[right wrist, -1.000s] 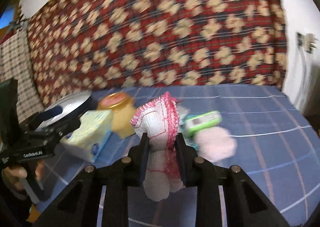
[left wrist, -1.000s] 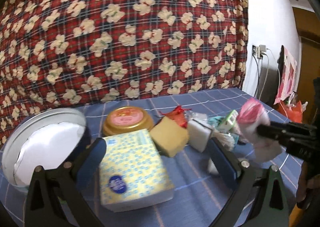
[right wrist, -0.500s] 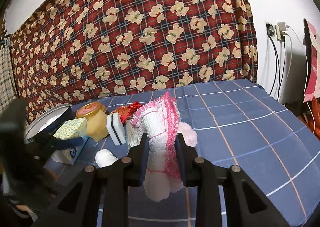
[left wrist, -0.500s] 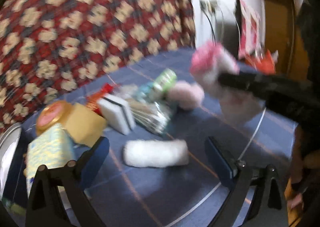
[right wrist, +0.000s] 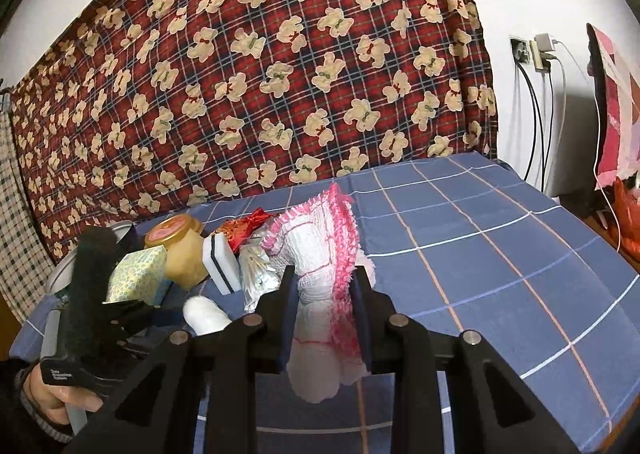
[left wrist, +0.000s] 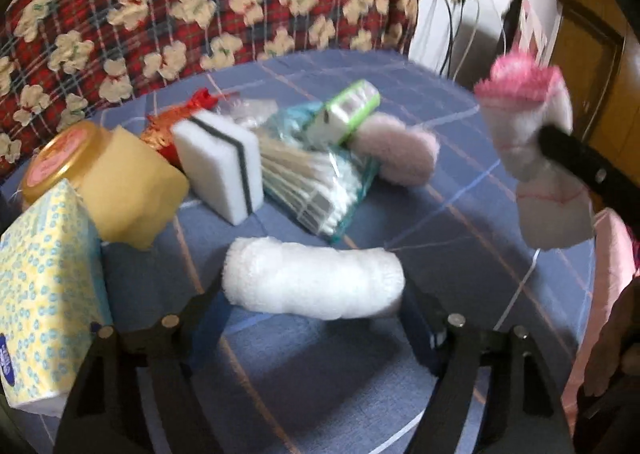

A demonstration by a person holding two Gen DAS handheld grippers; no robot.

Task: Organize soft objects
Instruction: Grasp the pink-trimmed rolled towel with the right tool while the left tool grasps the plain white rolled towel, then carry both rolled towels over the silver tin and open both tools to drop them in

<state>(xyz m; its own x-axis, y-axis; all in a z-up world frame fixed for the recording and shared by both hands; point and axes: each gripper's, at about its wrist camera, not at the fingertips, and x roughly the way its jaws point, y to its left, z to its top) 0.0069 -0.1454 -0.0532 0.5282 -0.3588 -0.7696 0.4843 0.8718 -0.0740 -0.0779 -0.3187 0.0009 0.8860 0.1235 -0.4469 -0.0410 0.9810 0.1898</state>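
My right gripper (right wrist: 324, 294) is shut on a white cloth with a pink fringe (right wrist: 320, 246), held above the blue checked table; the cloth also shows in the left wrist view (left wrist: 528, 134), at the right. My left gripper (left wrist: 312, 294) is open, its fingers on either side of a white fluffy roll (left wrist: 312, 282) that lies on the table; the roll also shows in the right wrist view (right wrist: 204, 312). A pale pink fluffy pad (left wrist: 396, 154) lies behind it. A white sponge with a dark stripe (left wrist: 220, 166) and a yellow sponge (left wrist: 128, 194) stand at the left.
A yellow tissue pack (left wrist: 44, 294), a gold-lidded jar (left wrist: 56, 162), a bag of cotton swabs (left wrist: 320, 190), a green-edged pack (left wrist: 344, 110) and a red pouch (left wrist: 176, 122) crowd the left and middle. A plaid bear curtain (right wrist: 260, 66) hangs behind. Cables (right wrist: 536, 122) hang at the right wall.
My left gripper has swung right from the tissue pack and moved down over the white roll, which now sits between its fingers. My right gripper still holds the fringed cloth aloft.
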